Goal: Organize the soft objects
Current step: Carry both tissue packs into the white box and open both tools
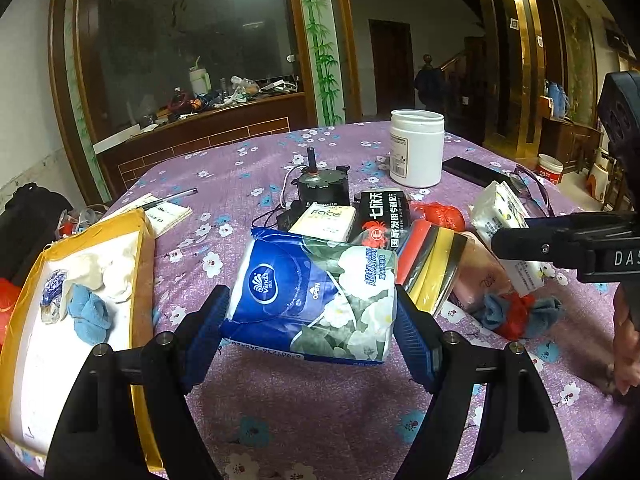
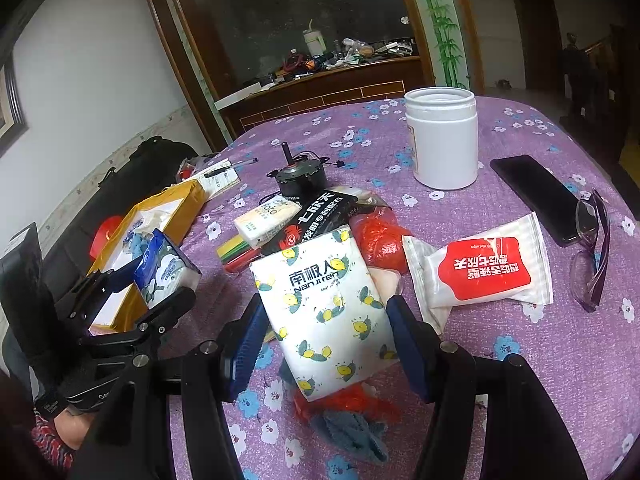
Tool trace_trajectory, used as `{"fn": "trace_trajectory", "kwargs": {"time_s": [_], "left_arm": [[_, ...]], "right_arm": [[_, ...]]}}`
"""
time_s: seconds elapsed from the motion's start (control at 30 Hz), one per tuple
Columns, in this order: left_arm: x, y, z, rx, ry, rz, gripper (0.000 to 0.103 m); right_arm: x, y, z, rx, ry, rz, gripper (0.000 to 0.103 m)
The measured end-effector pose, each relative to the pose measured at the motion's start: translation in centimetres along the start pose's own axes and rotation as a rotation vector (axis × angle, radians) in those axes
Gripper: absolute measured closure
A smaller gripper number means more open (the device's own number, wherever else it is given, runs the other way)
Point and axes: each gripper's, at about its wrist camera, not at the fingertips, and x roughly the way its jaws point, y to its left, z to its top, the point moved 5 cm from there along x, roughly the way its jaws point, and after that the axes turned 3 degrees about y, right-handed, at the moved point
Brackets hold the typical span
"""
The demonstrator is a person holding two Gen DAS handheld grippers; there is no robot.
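Two tissue packs are each gripped by a pair of tongs above a counter [image 1: 320,412] covered in a purple flowered cloth. The left tongs [image 1: 313,320] pinch a blue tissue pack [image 1: 316,296] by its two ends, the blue pads pressed against the plastic wrap, and the pack sits near the middle of the counter, just right of an open yellow-edged box [image 1: 138,276]. That box lies at the left edge and already holds a blue cloth [image 1: 86,314] and some crumpled white material [image 1: 106,272]. The right tongs [image 2: 326,342] pinch a white tissue pack printed with bees [image 2: 324,308], its sides caught between the two blue pads; under its near end lie a red plastic bag [image 2: 360,402] and a grey-blue cloth [image 2: 352,432]. Just right of the bee pack rests a white pouch with a red label [image 2: 484,270]. Behind both packs is a heap: a small cream tissue pack [image 2: 266,218], a black packet with white lettering [image 2: 316,218], a bundle of coloured strips [image 2: 236,252], a crumpled red bag [image 2: 380,238] and a small motor [image 2: 298,176]. Farther back stands a white jar [image 2: 442,138], with a black phone [image 2: 536,196] and purple glasses [image 2: 592,252] at the right.
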Motion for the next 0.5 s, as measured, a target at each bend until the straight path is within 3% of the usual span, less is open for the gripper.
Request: {"fn": "trace_trajectory", "kwargs": {"time_s": [0.5], "left_arm": [[-0.36,-0.12,0.05,0.016,-0.019,0.017,0.025]], "right_arm": [[-0.01,0.18,0.07,-0.011,-0.005,-0.003,0.041]]}}
